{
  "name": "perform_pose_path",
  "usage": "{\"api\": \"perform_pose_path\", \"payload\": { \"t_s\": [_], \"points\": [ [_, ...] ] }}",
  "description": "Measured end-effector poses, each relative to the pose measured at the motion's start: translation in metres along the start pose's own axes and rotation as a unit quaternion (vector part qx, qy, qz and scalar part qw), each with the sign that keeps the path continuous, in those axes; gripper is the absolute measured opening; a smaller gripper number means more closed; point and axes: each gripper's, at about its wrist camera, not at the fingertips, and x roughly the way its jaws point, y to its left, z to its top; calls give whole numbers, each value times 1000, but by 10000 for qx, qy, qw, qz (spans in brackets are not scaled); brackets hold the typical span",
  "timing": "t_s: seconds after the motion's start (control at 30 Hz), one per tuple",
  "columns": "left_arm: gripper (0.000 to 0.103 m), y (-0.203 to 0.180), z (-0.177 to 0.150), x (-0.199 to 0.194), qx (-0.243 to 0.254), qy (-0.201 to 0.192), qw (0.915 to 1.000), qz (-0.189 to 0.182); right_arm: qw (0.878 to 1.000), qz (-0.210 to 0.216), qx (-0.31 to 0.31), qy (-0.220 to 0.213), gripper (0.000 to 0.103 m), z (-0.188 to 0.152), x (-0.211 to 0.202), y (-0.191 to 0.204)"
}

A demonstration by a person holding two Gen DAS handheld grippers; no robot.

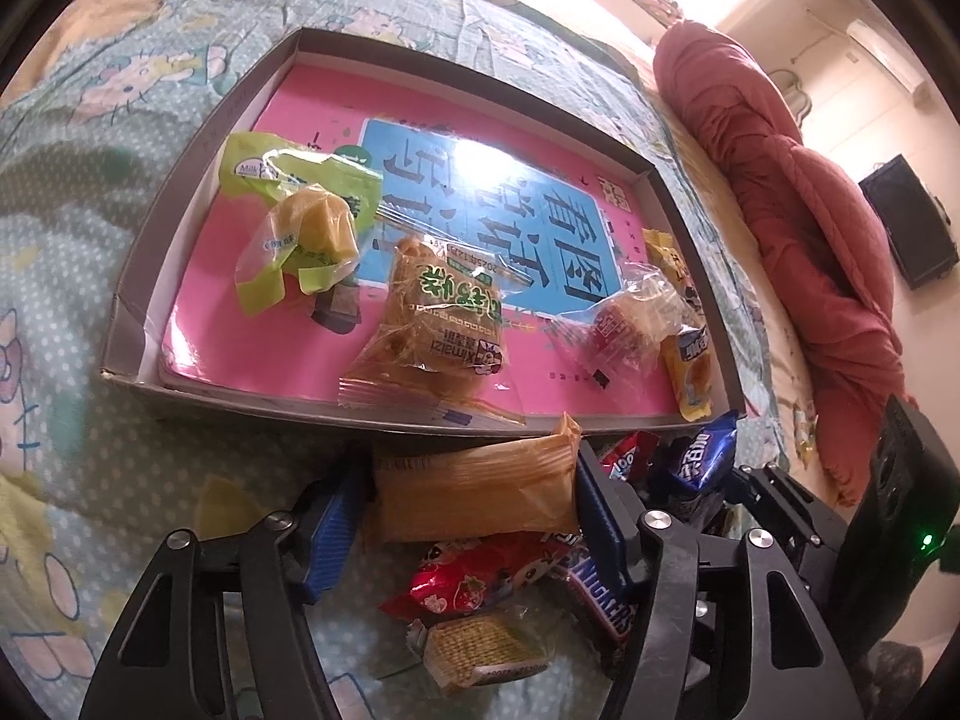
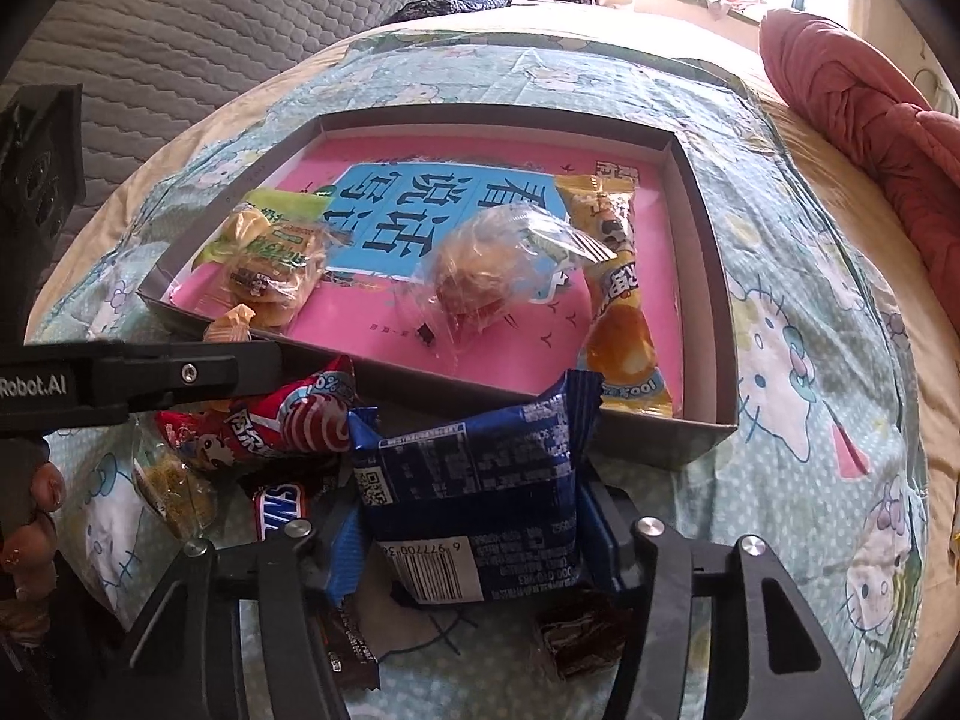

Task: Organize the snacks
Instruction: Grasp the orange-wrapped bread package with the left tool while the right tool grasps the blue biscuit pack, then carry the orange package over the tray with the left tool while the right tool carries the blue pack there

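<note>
Left wrist view: your left gripper [image 1: 474, 510] is clenched on an orange packet [image 1: 474, 495] just outside the near edge of the box [image 1: 123, 324], likely so it can go over the wall to join the snacks inside. Your right gripper [image 2: 474, 534] is clamped on a blue packet [image 2: 474, 480] near the box's near right corner. Loose sweets crowd the bedspread [image 2: 810, 420] between them: a red packet [image 2: 264, 420], a chocolate bar [image 1: 603, 597], so lift straight up.
</note>
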Motion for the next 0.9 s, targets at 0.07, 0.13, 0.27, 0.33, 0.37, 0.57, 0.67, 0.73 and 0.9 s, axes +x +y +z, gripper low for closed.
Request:
{"api": "perform_pose_path", "payload": {
  "t_s": [0.07,0.13,0.27,0.33,0.37,0.57,0.67,0.73,0.9],
  "points": [
    [64,0,-1,-3,26,-30,10000,24,9999,91,62,-18,58,0,-2,-2],
    [64,0,-1,-7,31,-67,10000,23,9998,162,128,-42,58,0,-5,-4],
    [64,2,-2,-16,29,-123,9999,51,9990,331,289,-63,58,-1,-11,-8],
    [64,2,-3,-22,76,-179,9998,74,9980,476,410,-113,58,-1,-16,-12],
    [64,1,-3,-25,105,-214,9997,106,9976,511,449,-133,58,-1,-17,-13],
    [64,-4,-2,-43,248,-416,9987,169,9954,680,609,-282,58,2,-26,-19],
    [64,-6,0,-51,318,-516,9979,227,9948,717,629,-351,58,2,-30,-19],
    [64,-6,1,-56,348,-576,9974,271,9940,776,637,-441,58,3,-35,-19],
    [64,-7,6,-65,373,-689,9963,365,9923,832,667,-638,58,7,-43,-21]
  ]
}}
